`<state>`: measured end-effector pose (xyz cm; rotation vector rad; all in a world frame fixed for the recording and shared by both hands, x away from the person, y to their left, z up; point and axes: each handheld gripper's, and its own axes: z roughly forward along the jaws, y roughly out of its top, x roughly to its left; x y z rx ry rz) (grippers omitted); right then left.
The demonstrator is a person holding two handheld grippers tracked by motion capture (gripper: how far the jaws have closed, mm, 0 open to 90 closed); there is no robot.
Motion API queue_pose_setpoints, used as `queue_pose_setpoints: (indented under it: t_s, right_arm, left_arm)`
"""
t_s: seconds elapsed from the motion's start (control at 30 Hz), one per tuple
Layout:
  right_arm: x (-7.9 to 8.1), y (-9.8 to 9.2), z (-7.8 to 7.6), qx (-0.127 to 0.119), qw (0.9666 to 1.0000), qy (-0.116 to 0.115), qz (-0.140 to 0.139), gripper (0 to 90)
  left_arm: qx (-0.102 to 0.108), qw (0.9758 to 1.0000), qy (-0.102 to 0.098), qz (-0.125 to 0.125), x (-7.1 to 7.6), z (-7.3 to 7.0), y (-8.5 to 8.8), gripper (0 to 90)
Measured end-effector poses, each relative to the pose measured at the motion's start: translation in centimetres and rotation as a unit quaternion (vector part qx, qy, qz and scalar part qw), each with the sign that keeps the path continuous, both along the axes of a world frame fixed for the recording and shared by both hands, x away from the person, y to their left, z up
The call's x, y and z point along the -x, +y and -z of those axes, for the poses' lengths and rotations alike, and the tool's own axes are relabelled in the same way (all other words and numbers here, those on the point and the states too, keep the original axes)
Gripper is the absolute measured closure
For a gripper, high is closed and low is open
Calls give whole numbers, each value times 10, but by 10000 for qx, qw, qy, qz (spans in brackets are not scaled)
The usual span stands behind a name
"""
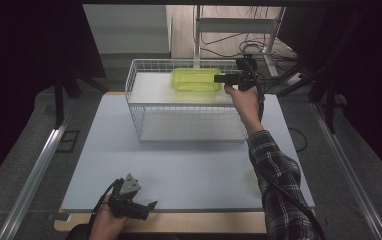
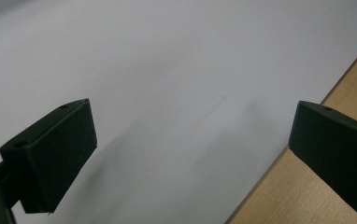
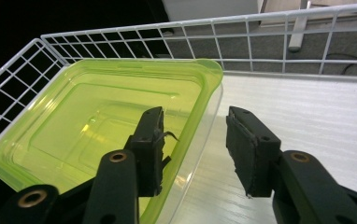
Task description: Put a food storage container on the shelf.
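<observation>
Green container [image 1: 196,80] is already sitting on the top shelf of the wire basket [image 1: 135,107], toward its back right. Your right tool [image 3: 193,140] straddles the container's near wall, jaws parted, pads off it: released, so placement looks done. What's left: back the right tool out. Left tool [image 1: 151,205] idles gaping over the worktop [image 1: 179,170], holding nothing.

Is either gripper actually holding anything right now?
No. The right gripper straddles the green container's rim with pads apart; the left gripper is open over the table.
</observation>
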<state>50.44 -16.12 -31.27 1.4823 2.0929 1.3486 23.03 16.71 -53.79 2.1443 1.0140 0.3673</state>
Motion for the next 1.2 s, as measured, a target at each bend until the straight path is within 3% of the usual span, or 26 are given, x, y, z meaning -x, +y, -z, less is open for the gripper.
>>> queue_pose_setpoints:
  t_s: [0.23, 0.47, 1.2]
  right_arm:
    - [5, -5, -4, -62, 9999, -61, -146, 455]
    - [18, -8, -8, -19, 9988, -138, -466, 381]
    - [58, -21, -6, 53, 9938, -397, -1034, 264]
  left_arm:
    - [38, 10000, 10, -12, 0, -1, 0, 10]
    - [105, 9999, 31, -32, 0, -1, 0, 9]
    - [276, 9996, 26, -64, 0, -3, 1, 3]
